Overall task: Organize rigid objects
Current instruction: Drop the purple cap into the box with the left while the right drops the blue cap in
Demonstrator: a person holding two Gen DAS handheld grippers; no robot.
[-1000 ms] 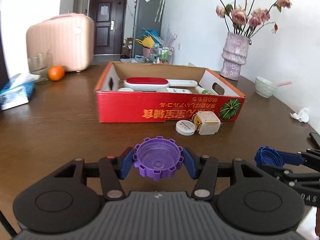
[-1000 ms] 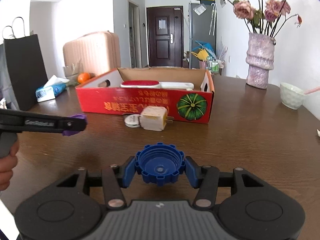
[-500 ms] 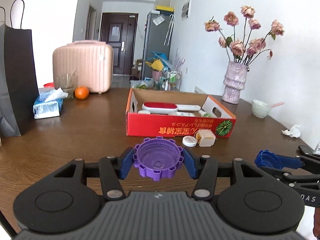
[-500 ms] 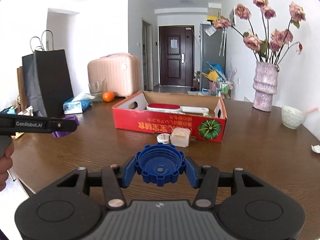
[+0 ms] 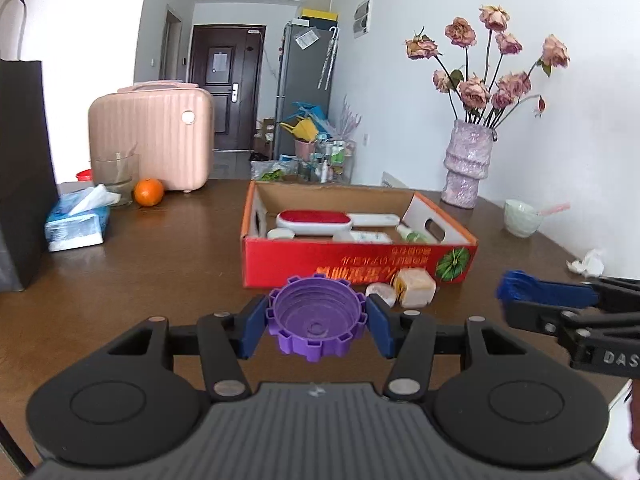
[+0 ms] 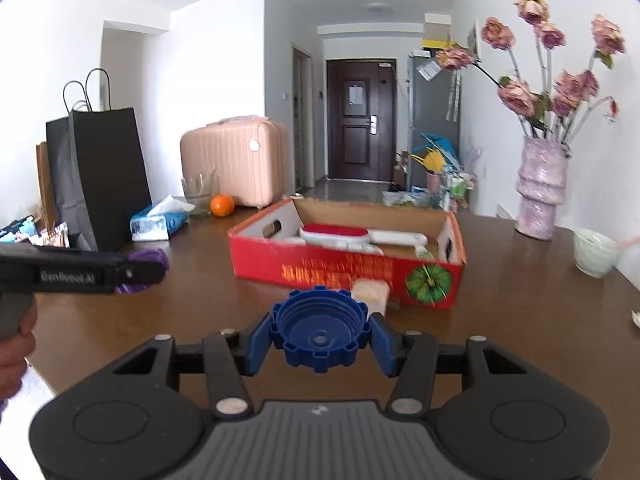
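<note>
Left tongs clamp the purple cap between their pads, above the desk. Right tongs clamp the blue cap, red box just beyond.

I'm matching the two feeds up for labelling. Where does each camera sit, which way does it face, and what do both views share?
Left wrist: sits on the left tool, facing the red box; its own fingers clamp a purple cap; the right tool enters at the right edge.
Right wrist: sits on the right tool, facing the same box; its fingers clamp a blue cap; the left tool and a hand show at left.
Shared: box, vase, pink suitcase, orange.
</note>
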